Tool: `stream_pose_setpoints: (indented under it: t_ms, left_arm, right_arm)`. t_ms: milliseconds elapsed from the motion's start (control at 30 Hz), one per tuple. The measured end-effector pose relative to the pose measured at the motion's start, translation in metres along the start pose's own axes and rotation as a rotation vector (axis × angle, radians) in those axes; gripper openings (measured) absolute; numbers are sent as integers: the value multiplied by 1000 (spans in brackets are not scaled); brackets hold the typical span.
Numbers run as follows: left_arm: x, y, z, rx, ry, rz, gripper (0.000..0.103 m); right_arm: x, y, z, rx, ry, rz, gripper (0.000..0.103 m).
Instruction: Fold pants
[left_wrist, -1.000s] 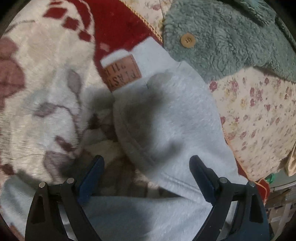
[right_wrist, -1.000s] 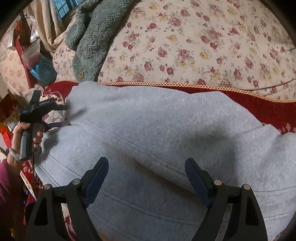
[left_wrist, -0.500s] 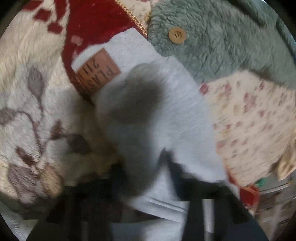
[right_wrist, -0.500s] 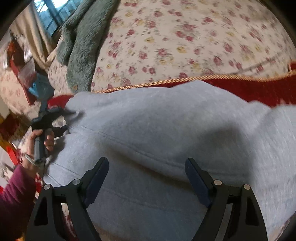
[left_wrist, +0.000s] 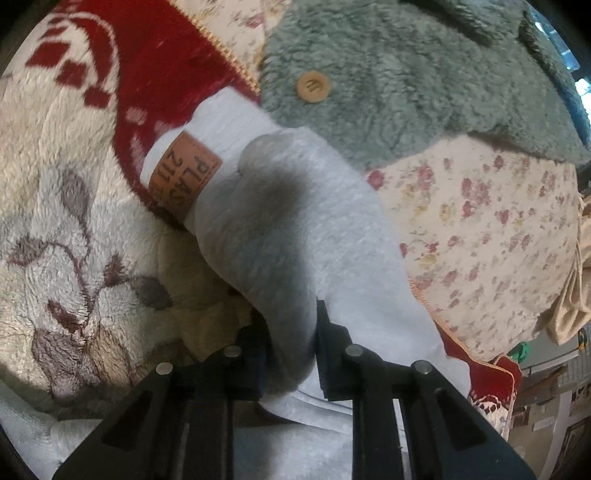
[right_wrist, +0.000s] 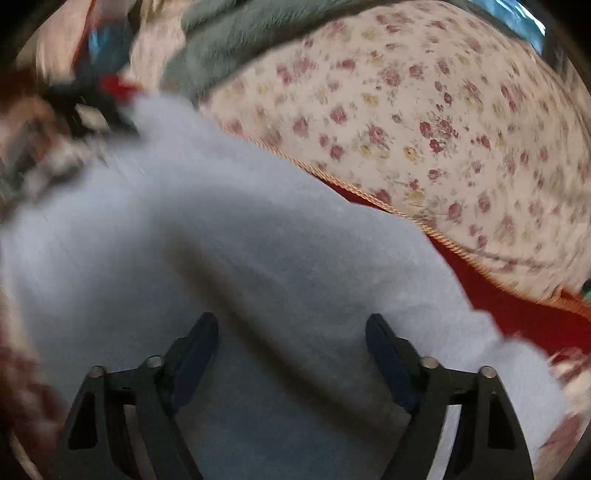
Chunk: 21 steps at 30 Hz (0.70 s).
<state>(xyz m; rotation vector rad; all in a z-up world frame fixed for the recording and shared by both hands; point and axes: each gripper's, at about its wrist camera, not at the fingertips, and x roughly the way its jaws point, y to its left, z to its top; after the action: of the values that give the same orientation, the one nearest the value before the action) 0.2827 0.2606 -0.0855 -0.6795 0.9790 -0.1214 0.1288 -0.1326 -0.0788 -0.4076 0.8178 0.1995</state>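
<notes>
1. Pinching a ridge of the grey sweatpants (left_wrist: 295, 229), the left gripper (left_wrist: 290, 354) has its jaws pressed on the fleece near the brown label (left_wrist: 184, 173).
2. The right gripper (right_wrist: 291, 354) is spread wide over the grey cloth, holding nothing.
3. The pants lie bunched on the red plush blanket (left_wrist: 155, 48), beside a green fleece jacket (left_wrist: 406, 74).
4. Folding looks barely begun: no neat fold is visible.

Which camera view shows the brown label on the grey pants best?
The left wrist view: the label on the pants is sharp and partly readable there. The right wrist view shows only blurred grey cloth, no label.
</notes>
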Motion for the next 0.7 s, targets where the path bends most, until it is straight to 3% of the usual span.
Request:
stream_pose_setpoints:
  t_ms: [100,200,400,700]
  left_arm:
    - [-15,-1,1,18,-4,-2,19]
    - [-30,0,1,24,-13,-6,19]
    - [-57,-9,-7,43,-34,-17,18]
    - [-107,-35,-19,62,-82,-48,18]
  right_arm:
    - [4,-27,6,115,13,87,28]
    - [0,-34,13,139,-1,110,19]
    - [-23,-43,16,222,-43,166,14]
    - [-73,-58,20,243,-124,152,14]
